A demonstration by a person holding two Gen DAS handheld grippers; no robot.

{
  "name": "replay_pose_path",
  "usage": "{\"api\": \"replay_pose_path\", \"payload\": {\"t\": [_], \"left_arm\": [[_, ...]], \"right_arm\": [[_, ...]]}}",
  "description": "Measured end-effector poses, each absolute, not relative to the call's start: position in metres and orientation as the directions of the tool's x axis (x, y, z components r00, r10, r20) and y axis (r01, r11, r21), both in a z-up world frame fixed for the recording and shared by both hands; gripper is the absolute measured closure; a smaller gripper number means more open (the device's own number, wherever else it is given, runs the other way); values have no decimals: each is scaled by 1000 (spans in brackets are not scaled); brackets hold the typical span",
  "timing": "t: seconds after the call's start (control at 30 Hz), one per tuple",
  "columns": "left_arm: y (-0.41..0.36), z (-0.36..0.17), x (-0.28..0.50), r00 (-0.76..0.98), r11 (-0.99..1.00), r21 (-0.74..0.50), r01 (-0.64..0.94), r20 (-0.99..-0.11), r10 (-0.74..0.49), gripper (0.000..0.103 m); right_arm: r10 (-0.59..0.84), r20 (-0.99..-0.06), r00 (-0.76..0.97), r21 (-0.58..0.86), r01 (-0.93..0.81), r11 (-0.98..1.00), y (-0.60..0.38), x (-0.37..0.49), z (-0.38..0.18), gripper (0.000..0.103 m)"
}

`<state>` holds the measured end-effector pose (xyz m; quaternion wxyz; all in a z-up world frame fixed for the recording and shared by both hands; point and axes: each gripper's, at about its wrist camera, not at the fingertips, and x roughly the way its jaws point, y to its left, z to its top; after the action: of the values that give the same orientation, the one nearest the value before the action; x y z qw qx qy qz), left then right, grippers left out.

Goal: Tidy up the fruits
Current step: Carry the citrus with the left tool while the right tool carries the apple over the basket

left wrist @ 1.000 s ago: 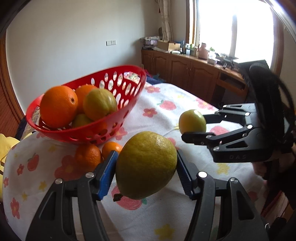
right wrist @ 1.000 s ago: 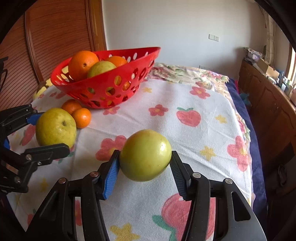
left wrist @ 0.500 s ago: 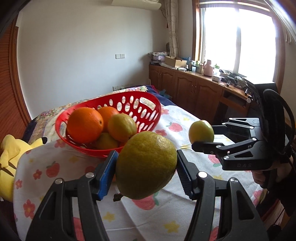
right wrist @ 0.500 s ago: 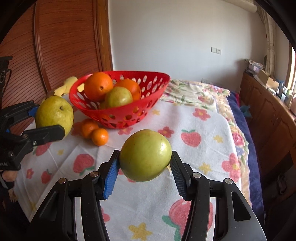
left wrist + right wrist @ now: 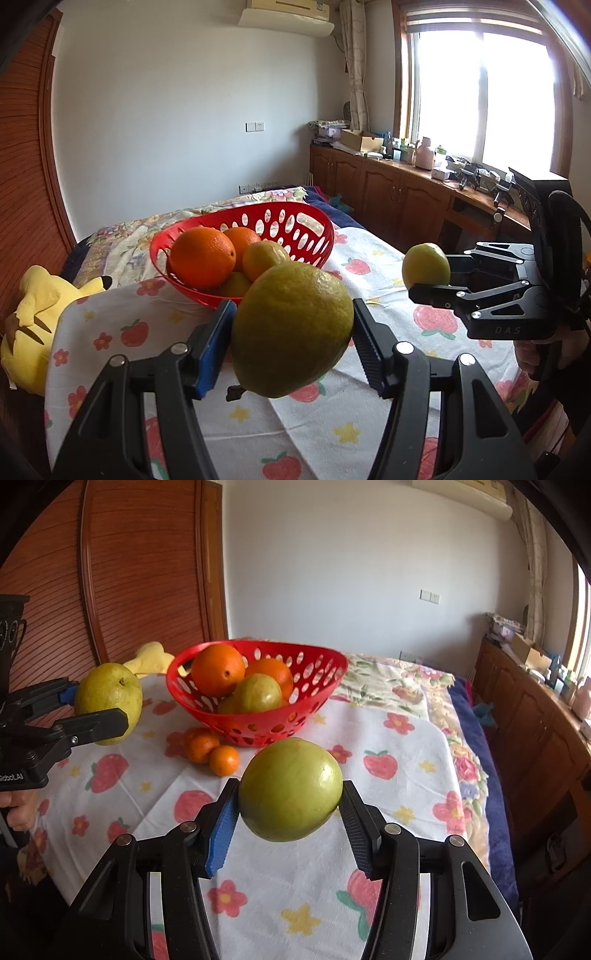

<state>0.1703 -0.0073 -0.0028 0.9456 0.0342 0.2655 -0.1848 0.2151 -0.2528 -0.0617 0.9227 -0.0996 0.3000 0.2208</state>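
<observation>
- Left gripper [image 5: 291,328]: jaws clamped on pear [image 5: 291,328] at its widest girth, fruit clear of the cloth. Mid-body pinch probably chosen so the round skin can't roll out.
- Right gripper [image 5: 290,790]: same grip on green apple [image 5: 290,790], pads on opposite flanks, held in the air.
- Both fruits aimed at basket [image 5: 317,709]: at 12 o'clock from the right gripper, 11 o'clock from the left.
- Basket holds two oranges [image 5: 218,670] plus at least one green fruit [image 5: 258,694]; pile sits toward its left side, so free room looks to be on the right.
- Two tangerines [image 5: 212,751] loose on tablecloth [image 5: 388,805], just in front of basket, touching each other. Likely next to collect.
- Yellow plush [image 5: 33,325] at 9 o'clock of left view, off the cloth edge; not fruit, ignore.
- Risk: dropping onto the pile could knock the top orange out; lower before release.
</observation>
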Motion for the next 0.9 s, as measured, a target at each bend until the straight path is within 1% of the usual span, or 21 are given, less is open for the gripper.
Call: {"api": "replay_pose_path", "payload": {"t": [0.3, 0.5, 0.73, 0.9], "left_arm": [[4, 13, 150, 813, 938, -47, 345, -484, -323, 42], [12, 19, 154, 823, 941, -38, 335, -475, -312, 42], [10, 16, 186, 817, 944, -38, 328, -491, -304, 42], [7, 10, 218, 804, 945, -42, 324, -514, -299, 42]], "right_arm": [[346, -554, 757, -70, -457, 887, -260, 188, -32, 48], [346, -535, 771, -88, -458, 884, -261, 187, -19, 48], [359, -548, 756, -100, -485, 869, -245, 220, -19, 48], [376, -564, 735, -71, -497, 865, -230, 271, -21, 48]]}}
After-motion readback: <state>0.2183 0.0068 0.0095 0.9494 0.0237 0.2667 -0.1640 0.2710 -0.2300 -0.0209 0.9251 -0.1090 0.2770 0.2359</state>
